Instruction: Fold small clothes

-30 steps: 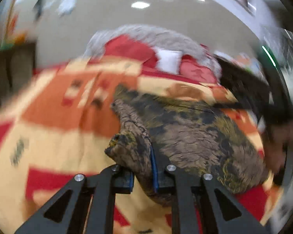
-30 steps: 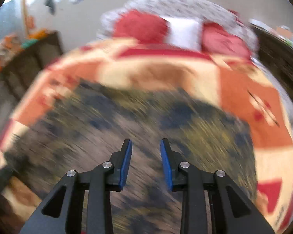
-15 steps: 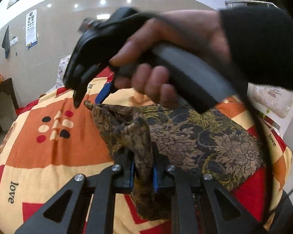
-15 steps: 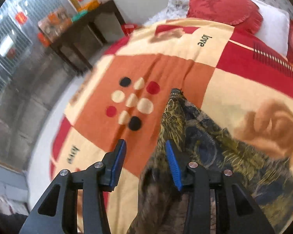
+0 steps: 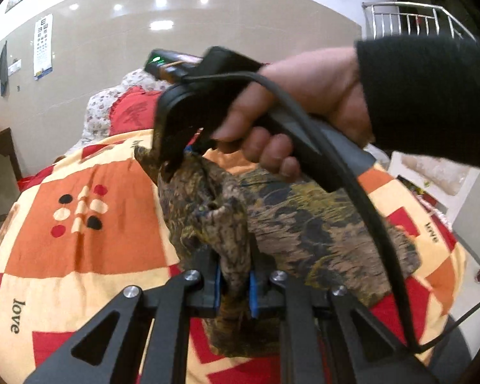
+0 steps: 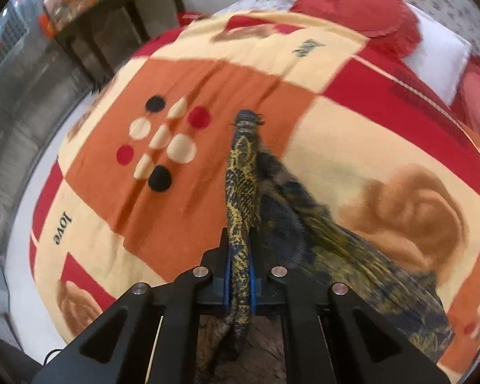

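From the left wrist camera, the left gripper (image 5: pixel 233 283) clamps a bunched fold of a dark brown-and-gold floral patterned garment (image 5: pixel 304 220), its blue-padded fingers (image 5: pixel 216 284) pressed against the cloth on both sides. The garment lies spread over a bed covered by an orange, red and cream patchwork blanket (image 5: pixel 89 249) printed with dots and the word "love". Farther along the same edge of cloth, the right gripper (image 5: pixel 179 152) bites into a raised corner of the garment, held by the person's bare right hand (image 5: pixel 300 108) in a black sleeve, with a thick black cable (image 5: pixel 364 198) looping down from the handle. A red embroidered cushion (image 5: pixel 134 115) rests at the head of the bed, and an eye chart (image 5: pixel 43 46) hangs on the beige wall beyond.

From the right wrist camera, the right gripper (image 6: pixel 240 280) is clenched on a narrow ridge of the garment (image 6: pixel 243 172), which rises between the blue pads and runs forward to a point lifted above the blanket (image 6: pixel 128 217) (the rest of the cloth trails off to the right, lying on the bed). Red cushions and a white pillow (image 6: pixel 438 54) sit at the far end, and a dark wooden shelf unit (image 6: pixel 112 28) stands beside the bed.
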`<state>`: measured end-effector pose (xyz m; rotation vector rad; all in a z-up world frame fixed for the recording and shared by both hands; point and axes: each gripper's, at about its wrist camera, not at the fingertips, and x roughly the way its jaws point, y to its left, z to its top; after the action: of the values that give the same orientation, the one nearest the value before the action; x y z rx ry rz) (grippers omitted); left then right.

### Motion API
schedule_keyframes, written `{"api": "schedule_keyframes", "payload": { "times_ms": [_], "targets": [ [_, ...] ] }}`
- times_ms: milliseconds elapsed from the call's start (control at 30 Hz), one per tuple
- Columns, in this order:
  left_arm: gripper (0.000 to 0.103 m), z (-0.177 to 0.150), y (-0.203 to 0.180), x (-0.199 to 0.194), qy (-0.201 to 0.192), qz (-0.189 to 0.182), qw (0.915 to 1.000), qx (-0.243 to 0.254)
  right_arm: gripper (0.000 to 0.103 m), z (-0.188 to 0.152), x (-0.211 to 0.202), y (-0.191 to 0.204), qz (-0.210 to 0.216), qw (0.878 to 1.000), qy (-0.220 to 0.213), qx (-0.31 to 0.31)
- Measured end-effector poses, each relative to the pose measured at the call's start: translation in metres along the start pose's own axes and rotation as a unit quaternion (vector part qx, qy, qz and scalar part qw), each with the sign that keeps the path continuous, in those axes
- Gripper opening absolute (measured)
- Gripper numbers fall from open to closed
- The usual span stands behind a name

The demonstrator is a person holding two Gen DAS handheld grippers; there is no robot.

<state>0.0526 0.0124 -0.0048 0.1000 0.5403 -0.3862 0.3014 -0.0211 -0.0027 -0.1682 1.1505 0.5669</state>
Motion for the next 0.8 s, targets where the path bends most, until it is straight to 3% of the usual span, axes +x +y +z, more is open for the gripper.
{"api": "schedule_keyframes", "payload": {
  "times_ms": [233,367,600,800],
  "targets": [
    [0.012,0.016,-0.064,-0.005,-0.013,-0.061,0.9974,0.037,0.009,-0.048,-0.065,-0.058,-0.048,0.998,-0.02,0.02],
    [0.011,0.018,-0.114,0.006,0.007,-0.117,0.992,0.048,0.009,-0.08,-0.083,-0.095,-0.103,0.995,0.007,0.013],
    [0.007,0.002,-0.185,0.037,0.062,-0.161,0.9816,0.082,0.009,-0.129,-0.075,-0.154,-0.123,0.99,0.037,0.053],
    [0.007,-0.013,-0.201,0.063,0.104,-0.167,0.9769,0.083,0.009,-0.159,-0.054,-0.181,-0.115,0.989,0.046,0.085]
  ]
}}
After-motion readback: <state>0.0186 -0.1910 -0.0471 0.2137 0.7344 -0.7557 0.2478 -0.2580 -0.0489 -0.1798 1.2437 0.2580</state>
